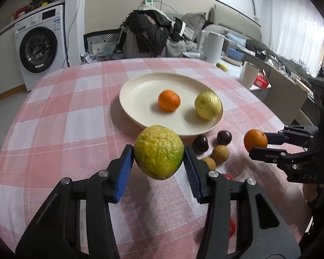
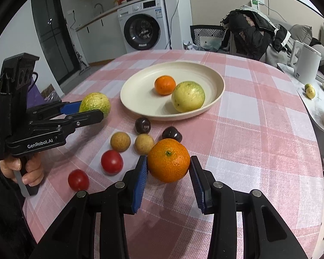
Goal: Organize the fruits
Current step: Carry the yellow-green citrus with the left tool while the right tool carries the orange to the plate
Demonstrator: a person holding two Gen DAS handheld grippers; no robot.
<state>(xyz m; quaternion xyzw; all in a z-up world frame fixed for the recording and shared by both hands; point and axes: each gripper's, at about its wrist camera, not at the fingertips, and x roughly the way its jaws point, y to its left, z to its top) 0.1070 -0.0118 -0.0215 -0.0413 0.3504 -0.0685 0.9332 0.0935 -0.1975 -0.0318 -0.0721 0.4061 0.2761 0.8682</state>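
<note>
Looking at our setup from biggest to smallest: the checked table [image 2: 259, 129] carries a cream plate [image 2: 140, 90], which sits around 12 o'clock from both tongs. It already holds a small orange [image 2: 165, 84] and a pale yellow-green fruit [image 2: 188, 96]. Our left gripper [image 1: 159, 161] is clamped on a wrinkly yellow-green fruit [image 1: 158, 152], held clear of the cloth just short of the plate's near rim, so we reckon this one's closer. Our right gripper [image 2: 169, 172] pinches an orange [image 2: 169, 160], a bit further back. Loose fruit sits between us and the plate: two red ones [image 2: 111, 161], two tan ones [image 2: 120, 141] (longans, maybe) and two dark ones [image 2: 142, 125].
</note>
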